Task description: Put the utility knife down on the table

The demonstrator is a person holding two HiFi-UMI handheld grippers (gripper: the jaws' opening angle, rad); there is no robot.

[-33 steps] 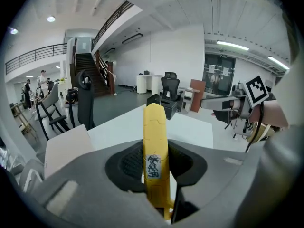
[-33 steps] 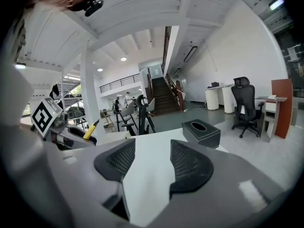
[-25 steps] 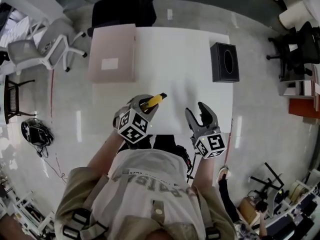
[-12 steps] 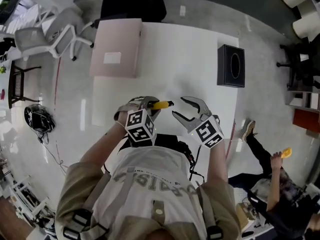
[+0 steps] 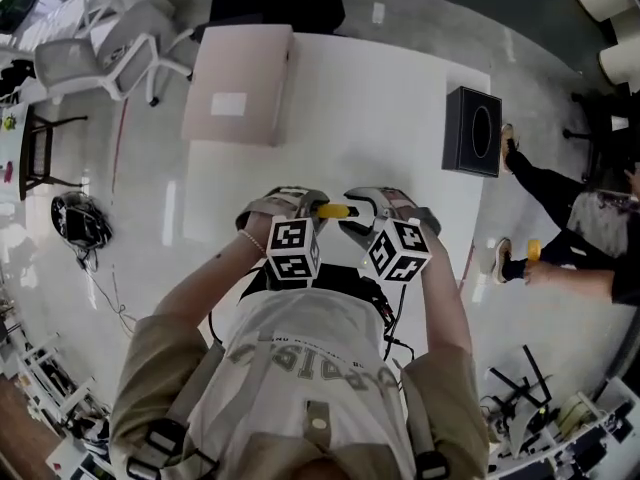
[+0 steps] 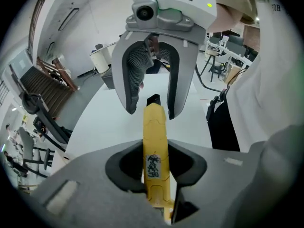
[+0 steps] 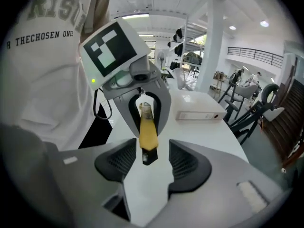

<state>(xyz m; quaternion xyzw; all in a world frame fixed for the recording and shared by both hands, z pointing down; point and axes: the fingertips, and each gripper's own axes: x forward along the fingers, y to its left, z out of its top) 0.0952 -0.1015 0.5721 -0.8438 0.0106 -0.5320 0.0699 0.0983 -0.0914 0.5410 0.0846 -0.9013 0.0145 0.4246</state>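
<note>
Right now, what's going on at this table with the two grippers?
A person holds a gripper in each hand over the white table. The left gripper is clamped on a yellow utility knife. The right gripper faces it, jaws apart around the knife's tip, not pressing on it. The knife is not yet down.
</note>
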